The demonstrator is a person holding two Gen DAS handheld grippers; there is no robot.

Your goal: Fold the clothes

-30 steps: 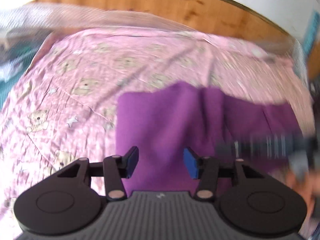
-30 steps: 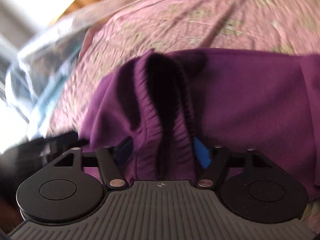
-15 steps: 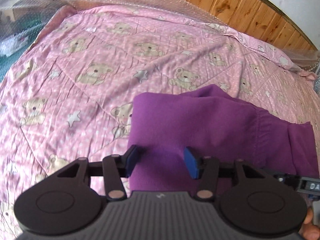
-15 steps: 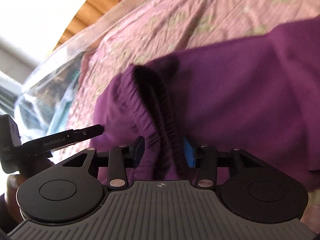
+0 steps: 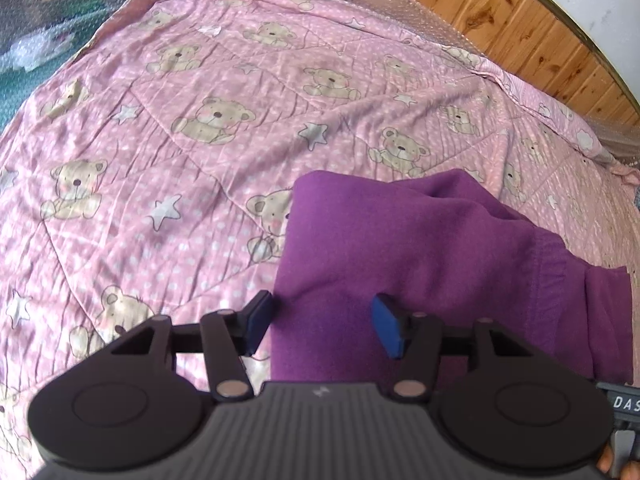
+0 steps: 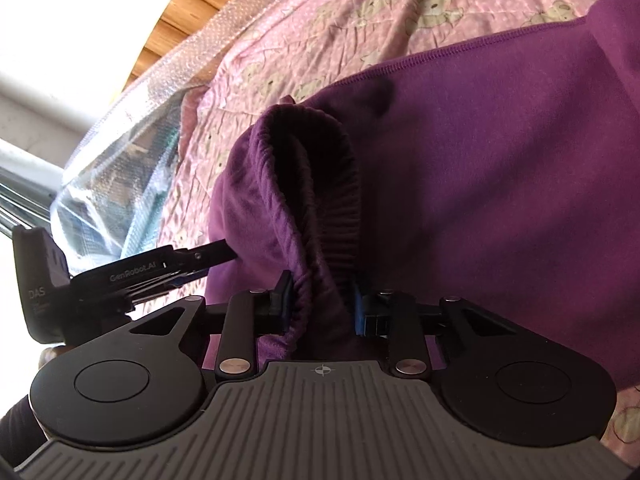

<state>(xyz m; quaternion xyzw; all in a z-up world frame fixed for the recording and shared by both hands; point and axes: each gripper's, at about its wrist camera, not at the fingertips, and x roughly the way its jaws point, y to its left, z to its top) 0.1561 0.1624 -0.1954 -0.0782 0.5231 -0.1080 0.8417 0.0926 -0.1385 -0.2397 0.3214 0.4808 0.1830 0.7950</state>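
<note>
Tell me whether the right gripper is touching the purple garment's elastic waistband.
Touching. In the right wrist view, the right gripper has just been closing, and both blue pads press against the gathered elastic waistband bunched between them.

We see open pink bear-print quilt [image 5: 208, 128] spreading wide to the left of and beyond the purple garment [image 5: 420, 240], flat and bare, easy passage for a gripper. On the right the way is narrower: the purple cloth covers that side, and its gathered elastic band [image 6: 320, 208] humps up right in front of the right gripper [image 6: 322, 304]. The wooden wall panelling [image 5: 520, 28] closes off the far edge. A bubble-wrap covered bundle [image 5: 36, 28] blocks the far left corner.
</note>
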